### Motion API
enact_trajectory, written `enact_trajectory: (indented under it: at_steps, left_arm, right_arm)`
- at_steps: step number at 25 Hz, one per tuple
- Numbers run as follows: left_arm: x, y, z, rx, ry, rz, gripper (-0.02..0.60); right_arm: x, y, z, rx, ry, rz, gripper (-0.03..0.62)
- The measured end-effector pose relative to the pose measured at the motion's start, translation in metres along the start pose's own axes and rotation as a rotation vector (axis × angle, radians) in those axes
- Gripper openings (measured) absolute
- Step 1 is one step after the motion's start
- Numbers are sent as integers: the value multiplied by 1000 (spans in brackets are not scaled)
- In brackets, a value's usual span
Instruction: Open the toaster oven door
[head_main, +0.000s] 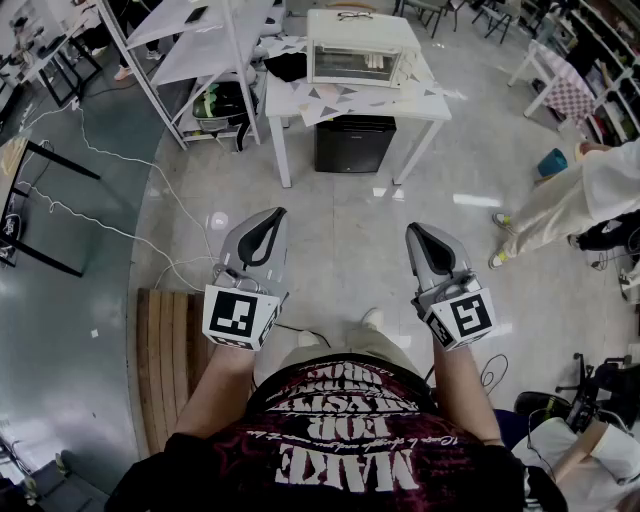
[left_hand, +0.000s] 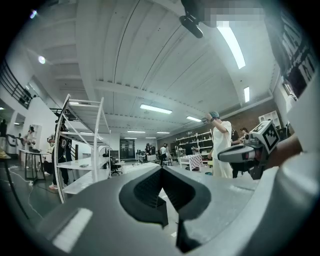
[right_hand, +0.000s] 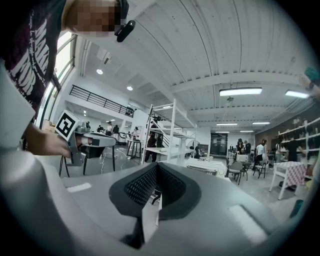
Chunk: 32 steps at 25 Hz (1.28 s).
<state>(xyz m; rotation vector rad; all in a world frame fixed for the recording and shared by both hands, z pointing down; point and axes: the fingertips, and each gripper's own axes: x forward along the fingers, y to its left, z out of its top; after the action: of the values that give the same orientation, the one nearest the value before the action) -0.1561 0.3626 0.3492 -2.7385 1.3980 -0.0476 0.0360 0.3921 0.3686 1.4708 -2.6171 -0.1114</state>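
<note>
The cream toaster oven (head_main: 355, 48) stands on a white table (head_main: 420, 100) at the far middle of the head view, its glass door facing me and closed. Both grippers hang well short of it, over the floor in front of my body. My left gripper (head_main: 277, 214) is shut with nothing in it, its tips meeting in the left gripper view (left_hand: 161, 169). My right gripper (head_main: 413, 232) is also shut and empty, tips together in the right gripper view (right_hand: 156, 165). Each gripper points roughly toward the table.
A black cabinet (head_main: 355, 143) sits under the table. A white shelving rack (head_main: 200, 50) stands left of it. White cables (head_main: 120, 230) trail over the floor at left, and a wooden pallet (head_main: 168, 350) lies by my left side. A person (head_main: 570, 200) stands at the right.
</note>
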Motion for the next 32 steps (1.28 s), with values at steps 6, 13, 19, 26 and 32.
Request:
enact_trajectory:
  at_steps: [6, 13, 19, 26, 32]
  left_arm:
    - [4, 5, -7, -1, 10, 6, 3]
    - [18, 4, -2, 38, -27, -1, 2]
    - [48, 7, -11, 52, -3, -16, 2]
    - [88, 28, -18, 23, 40, 25, 2]
    - [133, 36, -28, 16, 63, 30, 3]
  right_arm:
    - [2, -3, 0, 17, -13, -5, 23]
    - [12, -16, -5, 44, -2, -3, 23]
    - [36, -39, -11, 97, -43, 17, 23]
    - [68, -82, -26, 113, -26, 12, 23]
    - [90, -115, -26, 126, -42, 25, 23]
